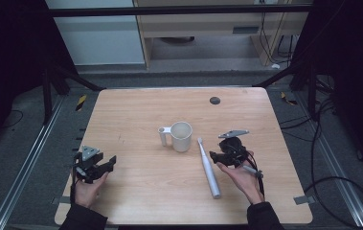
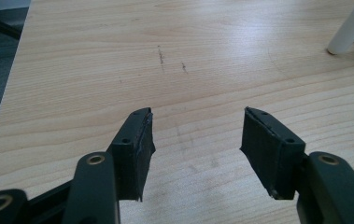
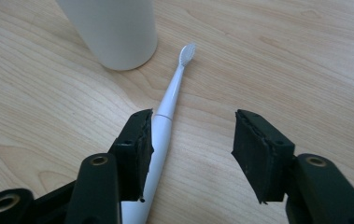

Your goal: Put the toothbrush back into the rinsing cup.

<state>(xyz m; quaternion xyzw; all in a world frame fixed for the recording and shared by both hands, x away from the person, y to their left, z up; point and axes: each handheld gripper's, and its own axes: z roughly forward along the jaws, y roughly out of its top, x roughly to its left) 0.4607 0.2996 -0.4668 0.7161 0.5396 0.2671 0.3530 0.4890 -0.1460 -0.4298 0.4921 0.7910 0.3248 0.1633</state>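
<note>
We see a wooden table (image 1: 136, 191) with a white mug (image 1: 181, 136) standing upright near its middle, the handle turned to the left in the high view. Just right of the mug a white electric toothbrush (image 1: 208, 168) lies flat, its brush head pointing toward the far side and ending close beside the mug. Our left claw (image 1: 112, 162) is held in the left hand (image 1: 89, 189) over the table's near left part, well apart from the mug; in the left gripper view its jaws stand wide apart over bare wood with nothing between them. Our right claw (image 1: 212, 155) sits in the right hand (image 1: 241, 178) just right of the toothbrush, also open; in the right gripper view the toothbrush (image 3: 165, 122) runs along the inside of the left jaw, and the mug (image 3: 114, 30) stands just beyond
</note>
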